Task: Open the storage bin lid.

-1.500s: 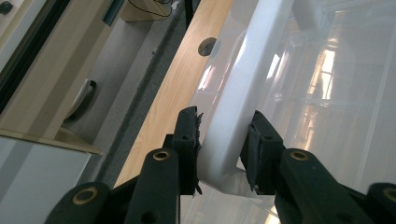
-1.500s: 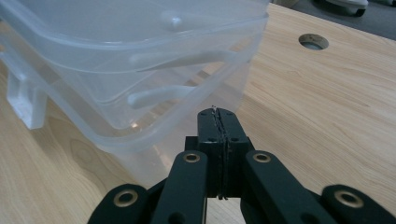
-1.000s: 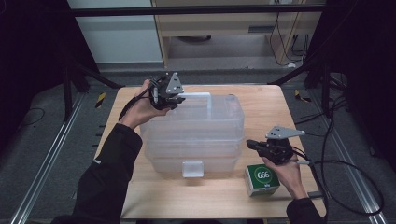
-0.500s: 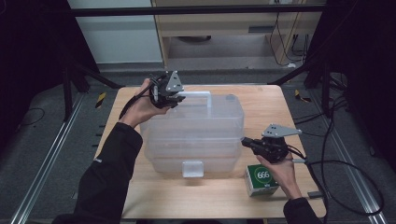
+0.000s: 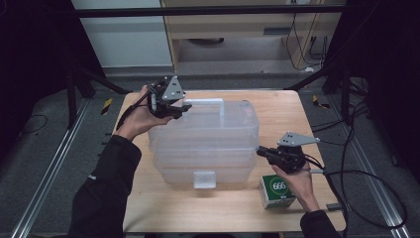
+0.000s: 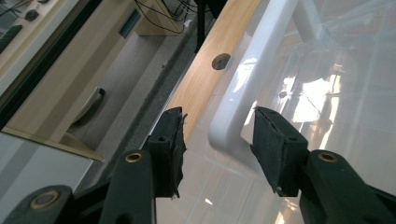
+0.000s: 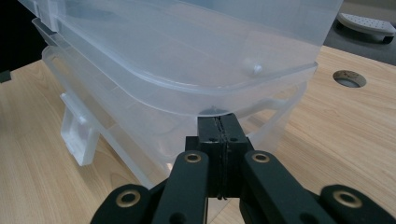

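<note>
Clear plastic storage box (image 5: pixel 205 144), stacked in tiers, sitting mid-bench (image 5: pixel 277 106), front latch (image 5: pixel 204 179) toward the person, white carry handle (image 5: pixel 205 102) lying across the lid's far edge. Left gripper (image 5: pixel 182 107) at that far-left corner, fingers (image 6: pixel 170 142) spread either side of the handle's bend, not yet closed on it. Right gripper (image 5: pixel 261 151) low at the box's right side, fingers (image 7: pixel 219 135) pressed together with nothing between them, tips at or just under the lid's rim — contact hard to confirm. Main risks, as a judgement: slick rounded handle slipping out if pinched off-centre at the bend; closed tips skating off the thin rim rather than lifting it; whole light box sliding or tipping if pushed from one side alone; green-and-white carton (image 5: pixel 277 191) just beside the right hand likely to be knocked by any slip.
</note>
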Available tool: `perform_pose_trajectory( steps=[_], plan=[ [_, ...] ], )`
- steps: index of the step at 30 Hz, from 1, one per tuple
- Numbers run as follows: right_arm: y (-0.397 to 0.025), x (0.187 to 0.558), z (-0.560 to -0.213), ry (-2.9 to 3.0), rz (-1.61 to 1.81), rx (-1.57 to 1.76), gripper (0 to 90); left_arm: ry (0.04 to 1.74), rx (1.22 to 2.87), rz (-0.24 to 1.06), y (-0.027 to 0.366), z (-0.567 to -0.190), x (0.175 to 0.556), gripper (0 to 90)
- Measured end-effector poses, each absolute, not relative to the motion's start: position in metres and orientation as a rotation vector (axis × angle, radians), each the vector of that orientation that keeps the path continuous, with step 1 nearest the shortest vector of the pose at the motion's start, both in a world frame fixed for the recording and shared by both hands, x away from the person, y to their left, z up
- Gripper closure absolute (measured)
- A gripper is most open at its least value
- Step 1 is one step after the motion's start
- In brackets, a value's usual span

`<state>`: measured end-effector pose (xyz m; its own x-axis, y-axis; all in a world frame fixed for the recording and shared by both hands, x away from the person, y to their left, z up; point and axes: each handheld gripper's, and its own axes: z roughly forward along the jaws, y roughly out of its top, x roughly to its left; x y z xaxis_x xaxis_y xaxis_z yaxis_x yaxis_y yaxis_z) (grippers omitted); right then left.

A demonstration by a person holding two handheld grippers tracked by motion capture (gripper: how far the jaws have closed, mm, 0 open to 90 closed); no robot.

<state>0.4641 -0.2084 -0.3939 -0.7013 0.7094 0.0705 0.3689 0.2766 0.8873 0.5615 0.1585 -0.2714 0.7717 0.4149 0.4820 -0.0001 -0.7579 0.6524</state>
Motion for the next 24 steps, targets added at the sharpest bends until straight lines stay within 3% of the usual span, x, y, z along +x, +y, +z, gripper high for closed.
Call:
perform_pose_trajectory(
  steps=[15,24],
  plan=[
    [-0.208,0.464,-0.394,2.211,1.384,0.985,90.0,0.435,2.133,0.855,0.212,-0.252,0.53,55.1],
    [-0.208,0.463,-0.393,2.21,1.379,0.985,90.0,0.576,2.007,0.891,0.253,-0.255,0.512,63.7]
  ],
)
